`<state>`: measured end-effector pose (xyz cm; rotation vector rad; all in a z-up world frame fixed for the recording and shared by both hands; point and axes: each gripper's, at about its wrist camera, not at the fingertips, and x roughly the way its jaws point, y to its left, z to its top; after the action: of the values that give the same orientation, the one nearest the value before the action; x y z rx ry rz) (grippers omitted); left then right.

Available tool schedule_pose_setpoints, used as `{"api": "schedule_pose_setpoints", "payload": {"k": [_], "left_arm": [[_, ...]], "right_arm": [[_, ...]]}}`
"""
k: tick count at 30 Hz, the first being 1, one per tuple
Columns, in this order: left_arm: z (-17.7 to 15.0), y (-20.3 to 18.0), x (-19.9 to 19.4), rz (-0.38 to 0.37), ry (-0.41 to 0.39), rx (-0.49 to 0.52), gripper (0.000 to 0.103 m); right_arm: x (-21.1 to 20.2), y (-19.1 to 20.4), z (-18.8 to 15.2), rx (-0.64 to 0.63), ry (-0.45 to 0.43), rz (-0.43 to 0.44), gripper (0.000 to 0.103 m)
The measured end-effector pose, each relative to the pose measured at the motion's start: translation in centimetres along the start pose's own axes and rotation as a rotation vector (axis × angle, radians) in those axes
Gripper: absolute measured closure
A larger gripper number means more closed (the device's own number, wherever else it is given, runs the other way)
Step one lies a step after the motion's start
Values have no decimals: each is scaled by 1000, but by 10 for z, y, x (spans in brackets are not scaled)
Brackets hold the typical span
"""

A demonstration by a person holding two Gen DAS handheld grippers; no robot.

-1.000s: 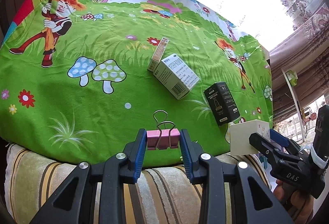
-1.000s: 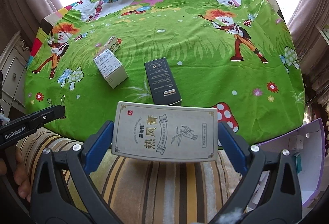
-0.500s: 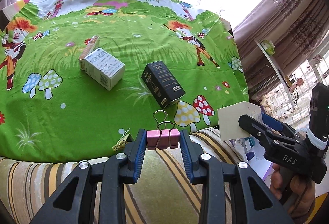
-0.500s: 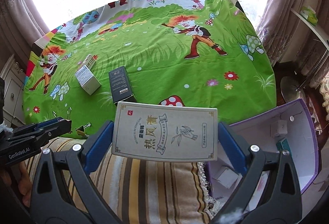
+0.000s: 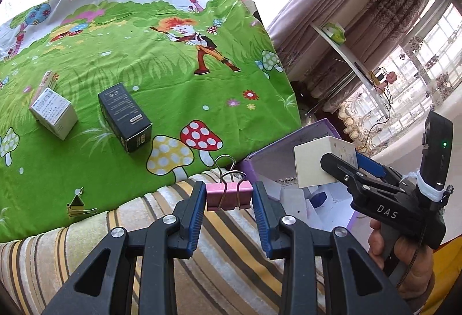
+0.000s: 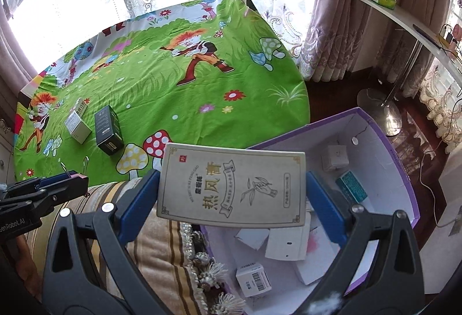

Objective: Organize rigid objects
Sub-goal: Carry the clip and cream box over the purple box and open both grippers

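My left gripper (image 5: 229, 196) is shut on a pink binder clip (image 5: 228, 195), held above the striped cushion edge. In the right wrist view my right gripper (image 6: 232, 188) is shut on a flat beige box with Chinese print (image 6: 232, 186), which hangs over the near left part of the purple storage box (image 6: 401, 159). The same gripper (image 5: 343, 167) with its beige box (image 5: 320, 165) shows at the right of the left wrist view. On the green cartoon cloth (image 5: 161, 78) lie a black box (image 5: 124, 117), a white box (image 5: 53, 113) and a gold clip (image 5: 78, 203).
Several small white and teal boxes (image 6: 335, 157) lie inside the purple storage box. A striped cushion (image 5: 231, 242) runs along the cloth's near edge. A floor lamp base (image 6: 381, 110), curtains and a shelf stand to the right. A hand (image 5: 404, 263) holds the right gripper.
Both grippers have swung to the right, off the green cloth and toward the purple storage box, which has come into view. Each keeps its hold: pink clip on the left, beige box on the right.
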<state>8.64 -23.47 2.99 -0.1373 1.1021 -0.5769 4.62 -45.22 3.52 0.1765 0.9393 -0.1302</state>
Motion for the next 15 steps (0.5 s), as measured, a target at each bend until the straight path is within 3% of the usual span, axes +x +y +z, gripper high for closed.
{"api": "schedule_pose_setpoints", "payload": {"k": [15], "left_arm": [[-7, -86, 35, -119, 70, 170, 69]], "right_arm": [[-19, -77, -13, 124, -36, -131, 4]]}}
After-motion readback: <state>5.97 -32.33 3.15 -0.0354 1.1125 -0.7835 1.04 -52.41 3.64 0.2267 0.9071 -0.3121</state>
